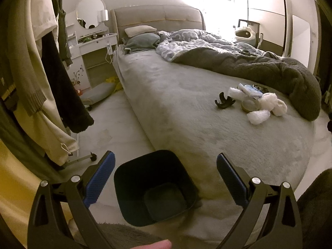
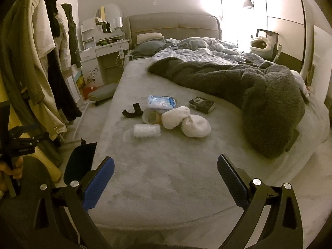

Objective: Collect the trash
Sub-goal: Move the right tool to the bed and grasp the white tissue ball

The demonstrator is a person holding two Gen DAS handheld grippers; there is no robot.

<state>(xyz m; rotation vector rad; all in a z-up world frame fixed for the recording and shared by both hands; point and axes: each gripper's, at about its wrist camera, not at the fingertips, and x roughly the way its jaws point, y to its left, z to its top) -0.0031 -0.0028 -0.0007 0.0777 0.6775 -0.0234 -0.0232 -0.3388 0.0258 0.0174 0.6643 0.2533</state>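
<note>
A pile of trash lies on the bed [image 2: 166,166]: a clear crumpled plastic wrap [image 2: 147,131], two white wads [image 2: 195,125], a tape roll [image 2: 151,117], a blue-white packet [image 2: 161,102], a black clip [image 2: 132,111] and a dark box [image 2: 201,104]. The same pile shows in the left wrist view [image 1: 258,101]. A dark empty trash bin [image 1: 154,186] stands on the floor at the bed's foot, right below my open left gripper [image 1: 165,164]; its rim also shows in the right wrist view [image 2: 79,161]. My right gripper [image 2: 166,166] is open and empty, above the bed's near end.
A grey blanket [image 2: 259,95] and a patterned duvet [image 2: 199,51] cover the bed's right and far side. Clothes hang on a rack [image 2: 47,66] at the left. A white vanity [image 1: 91,41] and a low cushioned stool [image 1: 97,92] stand beside the bed.
</note>
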